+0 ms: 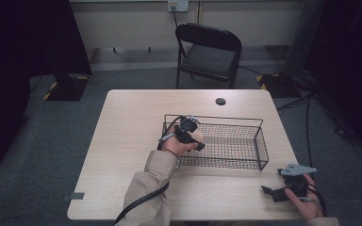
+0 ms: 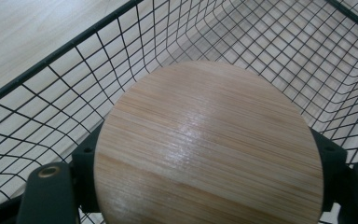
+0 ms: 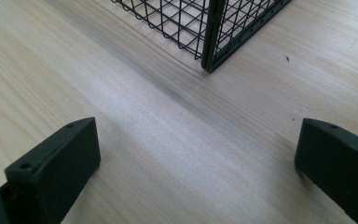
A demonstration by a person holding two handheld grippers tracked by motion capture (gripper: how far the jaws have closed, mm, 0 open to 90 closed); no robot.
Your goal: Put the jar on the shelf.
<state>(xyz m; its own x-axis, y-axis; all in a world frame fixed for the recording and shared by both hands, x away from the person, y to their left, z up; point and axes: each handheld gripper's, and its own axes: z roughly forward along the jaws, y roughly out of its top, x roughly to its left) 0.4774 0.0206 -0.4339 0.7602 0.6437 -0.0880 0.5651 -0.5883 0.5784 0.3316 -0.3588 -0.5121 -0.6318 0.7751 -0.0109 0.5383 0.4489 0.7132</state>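
Observation:
A black wire basket (image 1: 226, 118) stands on the pale wooden table (image 1: 127, 141), right of centre. My left gripper (image 1: 191, 135) hangs over the basket's left end, shut on a round wooden disc (image 1: 198, 137). In the left gripper view the disc (image 2: 205, 140) spans the gap from one black jaw to the other of the left gripper (image 2: 209, 161), with the basket's mesh (image 2: 51, 60) below and around it. My right gripper (image 1: 269, 192) lies near the table's front right corner, open with nothing in it. In its own view the right gripper (image 3: 200, 154) faces a corner of the basket (image 3: 209, 46) across bare table.
A black folding chair (image 1: 209, 52) stands beyond the table's far edge. A small round black cap (image 1: 220, 101) sits in the tabletop behind the basket. Cables trail from both grippers toward the front edge.

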